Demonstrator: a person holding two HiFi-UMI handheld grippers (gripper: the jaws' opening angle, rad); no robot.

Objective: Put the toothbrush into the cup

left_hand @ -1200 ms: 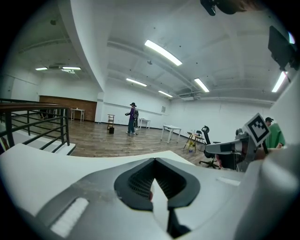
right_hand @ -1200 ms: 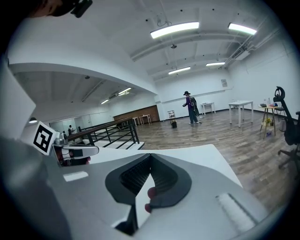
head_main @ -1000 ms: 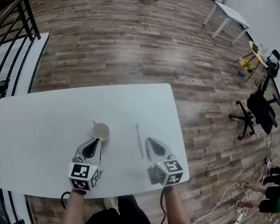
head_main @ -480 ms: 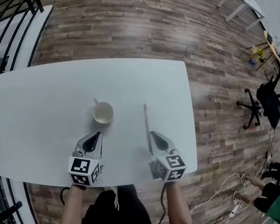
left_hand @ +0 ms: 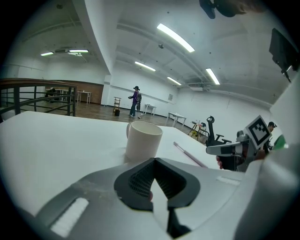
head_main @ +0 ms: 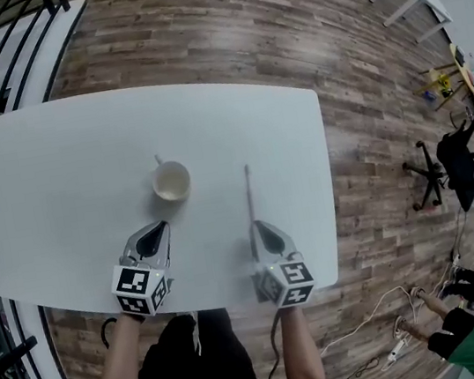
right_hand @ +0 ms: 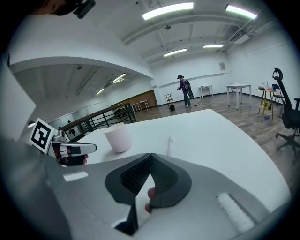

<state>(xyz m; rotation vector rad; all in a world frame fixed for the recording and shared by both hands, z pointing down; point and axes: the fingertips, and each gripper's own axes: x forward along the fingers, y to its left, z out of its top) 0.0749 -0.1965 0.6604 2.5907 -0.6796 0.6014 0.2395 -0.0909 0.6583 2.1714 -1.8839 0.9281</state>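
**Partner:** Where is the toothbrush right now?

**Me:** The toothbrush lies flat on the white table, to the right of the cup and clearly apart from it. Its near end sits just ahead of my right gripper.

**Partner:** Are you holding anything?

**Me:** No. Both tools are clenched on nothing. The right one's jaws are pressed together, and so are those of my left gripper, which hovers near the cup's near side.

**Partner:** So how do you do the pickup well?

**Me:** I'd open the right jaws first, then come down so one jaw lands on each side of the handle. The shaft is thin, so I'd close low, close to the tabletop. Gripping toward the near end would leave the far end free to go into the cup.

**Partner:** Which way does it point?

**Me:** Its long axis runs almost straight away from me, roughly in line with my right gripper. The far end looks slightly thicker and may be the bristles, but I can't be sure.
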